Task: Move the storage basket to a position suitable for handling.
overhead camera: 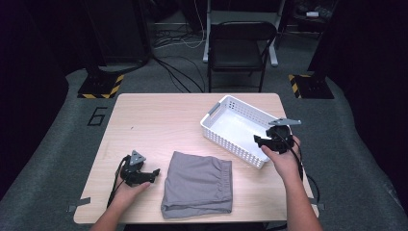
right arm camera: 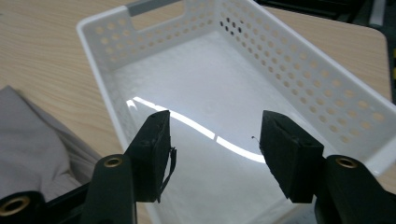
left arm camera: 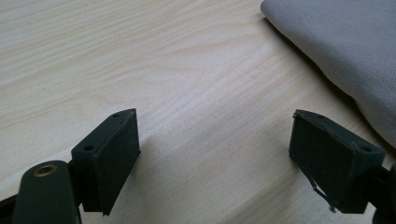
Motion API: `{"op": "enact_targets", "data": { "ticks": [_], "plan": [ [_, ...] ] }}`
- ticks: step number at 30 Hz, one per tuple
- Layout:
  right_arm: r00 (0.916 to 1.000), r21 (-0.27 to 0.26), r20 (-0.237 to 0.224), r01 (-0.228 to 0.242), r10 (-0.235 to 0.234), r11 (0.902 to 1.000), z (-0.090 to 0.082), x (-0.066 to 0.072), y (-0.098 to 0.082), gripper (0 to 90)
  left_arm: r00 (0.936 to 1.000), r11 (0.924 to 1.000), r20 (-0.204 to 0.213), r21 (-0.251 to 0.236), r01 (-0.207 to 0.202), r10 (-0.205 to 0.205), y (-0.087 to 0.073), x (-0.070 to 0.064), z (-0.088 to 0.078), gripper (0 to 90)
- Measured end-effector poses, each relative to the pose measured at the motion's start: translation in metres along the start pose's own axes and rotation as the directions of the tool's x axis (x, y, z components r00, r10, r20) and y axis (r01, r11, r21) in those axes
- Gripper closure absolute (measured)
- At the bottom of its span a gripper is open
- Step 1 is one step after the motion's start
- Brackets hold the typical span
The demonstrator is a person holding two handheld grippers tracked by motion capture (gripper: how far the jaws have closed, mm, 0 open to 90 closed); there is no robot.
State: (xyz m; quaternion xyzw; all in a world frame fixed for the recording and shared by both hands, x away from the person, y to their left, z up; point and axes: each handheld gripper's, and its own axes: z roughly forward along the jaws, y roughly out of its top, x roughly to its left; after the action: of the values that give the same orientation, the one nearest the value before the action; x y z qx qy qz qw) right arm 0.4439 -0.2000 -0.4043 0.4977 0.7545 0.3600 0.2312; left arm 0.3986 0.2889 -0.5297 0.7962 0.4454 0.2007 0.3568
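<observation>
Folded grey shorts point(overhead camera: 198, 183) lie on the wooden table point(overhead camera: 159, 120) near its front edge; their edge fills the upper right of the left gripper view as grey cloth point(left arm camera: 345, 42). My left gripper point(overhead camera: 153, 174) rests low on the table just left of the shorts, open, with bare wood between its jaws point(left arm camera: 215, 154). A white perforated basket point(overhead camera: 238, 130) stands empty at the right. My right gripper point(overhead camera: 259, 141) hovers over the basket's near end, open, with the basket floor point(right arm camera: 210, 88) seen between its jaws.
A black folding chair point(overhead camera: 242, 45) stands on the grey carpet beyond the table. Cables run across the floor behind it. Two stand bases with yellow-black tape point(overhead camera: 101, 85) flank the far side. The left and back of the table are bare wood.
</observation>
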Motion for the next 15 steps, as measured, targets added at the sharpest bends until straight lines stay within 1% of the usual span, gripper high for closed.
{"op": "enact_targets", "data": {
  "ticks": [1, 2, 3, 4, 5, 7, 9, 11, 12, 14, 15],
  "plan": [
    [0.9999, 0.002, 0.011, -0.008, 0.008, 1.0, -0.001, -0.001, -0.001, 42.3, 1.0, 1.0, 0.0, 0.001, -0.002, 0.002, 0.0, 0.0, 0.0, 16.0],
    [0.9999, 0.0, 0.013, -0.01, 0.01, 0.9999, -0.001, -0.003, -0.002, 42.2, 1.0, 1.0, 0.0, 0.001, -0.001, 0.001, 0.0, 0.0, 0.0, 16.0],
    [0.9992, 0.006, 0.031, -0.025, 0.024, 0.9997, 0.0, -0.005, -0.005, 41.4, 1.0, 1.0, 0.0, 0.0, 0.0, 0.0, 0.0, 0.0, 0.0, 16.0],
    [0.9992, 0.006, 0.031, -0.025, 0.024, 0.9997, 0.0, -0.005, -0.005, 41.4, 1.0, 1.0, 0.0, 0.001, -0.001, 0.001, 0.0, 0.0, 0.0, 16.0],
    [0.9989, 0.015, 0.042, -0.023, 0.022, 0.9996, 0.0, -0.006, -0.006, 41.0, 1.0, 1.0, 0.0, 0.0, 0.0, 0.0, 0.0, 0.0, 0.0, 16.0],
    [0.9967, 0.034, 0.077, -0.027, 0.024, 0.999, 0.003, -0.009, -0.01, 39.6, 1.0, 1.0, 0.0, 0.0, 0.0, 0.0, 0.0, 0.0, 0.0, 16.0],
    [0.995, 0.044, 0.09, -0.046, 0.042, 0.998, 0.005, -0.013, -0.014, 37.7, 1.0, 1.0, 0.0, 0.0, 0.0, 0.0, 0.0, 0.0, 0.0, 16.0],
    [0.9924, 0.056, 0.102, -0.076, 0.07, 0.9956, 0.007, -0.015, -0.017, 34.4, 1.0, 1.0, 0.0, 0.0, 0.0, 0.0, 0.0, 0.0, 0.0, 16.0],
    [0.9902, 0.05, 0.11, -0.092, 0.086, 0.9945, 0.008, -0.019, -0.021, 31.3, 1.0, 1.0, 0.0, 0.001, -0.001, 0.001, 0.0, 0.0, 0.0, 16.0],
    [0.9891, 0.046, 0.115, -0.098, 0.092, 0.9941, 0.008, -0.021, -0.022, 30.3, 1.0, 1.0, 0.0, 0.001, -0.001, 0.001, 0.0, 0.0, 0.0, 16.0],
    [0.9875, 0.048, 0.114, -0.114, 0.108, 0.9922, 0.008, -0.022, -0.023, 29.6, 1.0, 1.0, 0.0, 0.001, -0.001, 0.001, 0.0, 0.0, 0.0, 16.0]
  ]
}}
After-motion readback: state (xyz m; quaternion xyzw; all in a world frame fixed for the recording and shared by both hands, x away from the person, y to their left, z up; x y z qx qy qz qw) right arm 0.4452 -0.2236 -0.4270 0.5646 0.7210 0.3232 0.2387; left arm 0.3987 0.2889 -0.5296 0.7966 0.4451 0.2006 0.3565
